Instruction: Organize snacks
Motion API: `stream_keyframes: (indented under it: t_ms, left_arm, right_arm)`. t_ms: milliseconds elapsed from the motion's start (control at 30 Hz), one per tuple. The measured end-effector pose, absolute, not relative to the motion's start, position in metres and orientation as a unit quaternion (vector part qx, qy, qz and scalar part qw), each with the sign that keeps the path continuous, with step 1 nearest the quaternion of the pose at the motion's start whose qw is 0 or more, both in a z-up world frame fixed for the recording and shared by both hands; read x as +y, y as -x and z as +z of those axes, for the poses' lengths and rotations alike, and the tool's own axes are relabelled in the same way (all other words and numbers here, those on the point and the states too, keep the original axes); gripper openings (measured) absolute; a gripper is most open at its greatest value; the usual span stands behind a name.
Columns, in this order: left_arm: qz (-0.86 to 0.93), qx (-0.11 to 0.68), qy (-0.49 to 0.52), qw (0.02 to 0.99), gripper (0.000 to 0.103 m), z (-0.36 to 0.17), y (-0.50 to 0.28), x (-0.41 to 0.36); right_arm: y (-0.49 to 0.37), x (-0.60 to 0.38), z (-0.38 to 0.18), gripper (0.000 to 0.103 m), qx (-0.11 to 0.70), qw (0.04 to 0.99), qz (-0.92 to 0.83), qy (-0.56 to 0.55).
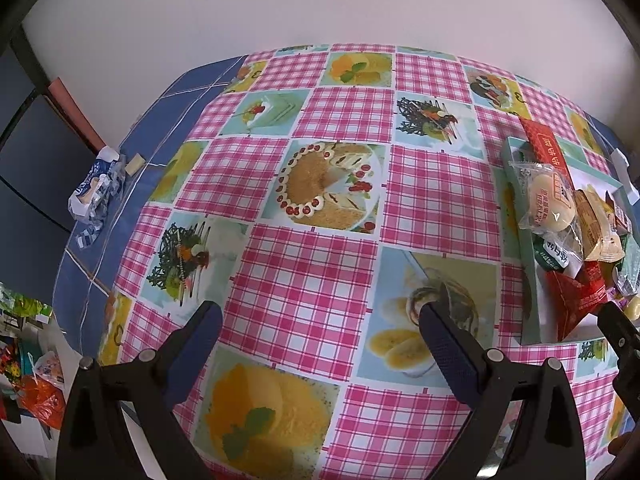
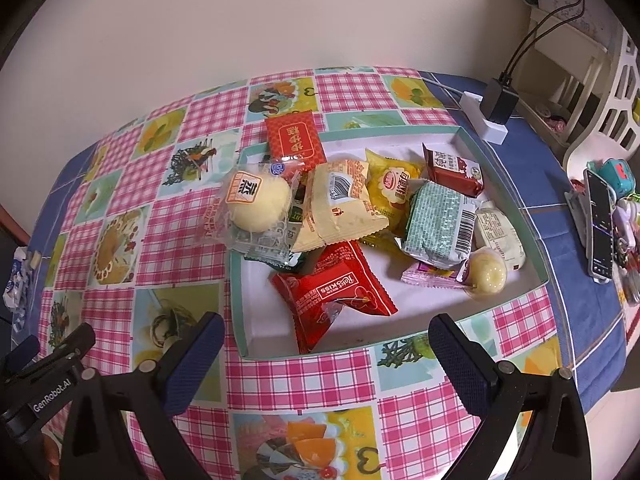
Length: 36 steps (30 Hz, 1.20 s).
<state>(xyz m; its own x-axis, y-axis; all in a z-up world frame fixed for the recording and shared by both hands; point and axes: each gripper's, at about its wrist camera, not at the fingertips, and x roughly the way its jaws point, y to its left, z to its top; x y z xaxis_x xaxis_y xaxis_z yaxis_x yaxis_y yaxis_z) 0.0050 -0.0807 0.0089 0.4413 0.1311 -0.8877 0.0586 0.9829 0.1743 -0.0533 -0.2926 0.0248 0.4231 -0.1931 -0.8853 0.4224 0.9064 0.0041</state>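
Observation:
A shallow white tray with a teal rim (image 2: pixel 516 294) holds several wrapped snacks: a round bun in clear wrap (image 2: pixel 256 204), a red "Rose Kiss" packet (image 2: pixel 336 284), a cream packet (image 2: pixel 340 208), a yellow packet (image 2: pixel 394 188), a green-patterned packet (image 2: pixel 438 224), a dark red packet (image 2: pixel 452 170) and a flat red packet (image 2: pixel 295 140) leaning on the far rim. My right gripper (image 2: pixel 326 334) is open just before the tray's near edge, holding nothing. My left gripper (image 1: pixel 320 318) is open over bare tablecloth; the tray (image 1: pixel 530 288) lies to its right.
The table wears a pink checked cloth with food pictures (image 1: pixel 312 248) over a blue cloth. A crumpled blue-white wrapper (image 1: pixel 96 188) lies at the far left edge. A power strip with a black charger (image 2: pixel 494 110) and a phone (image 2: pixel 600 224) sit right of the tray.

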Motion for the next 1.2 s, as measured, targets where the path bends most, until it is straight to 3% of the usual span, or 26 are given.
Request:
stream_keyframes:
  t_ms: [1200]
  left_arm:
    - [0.02,0.537,-0.073,0.84,0.099,0.0065,-0.0065,-0.0783]
  right_arm:
    - [0.051,-0.2936,0.0218,0.103,0.514,0.832,-0.181,-0.106]
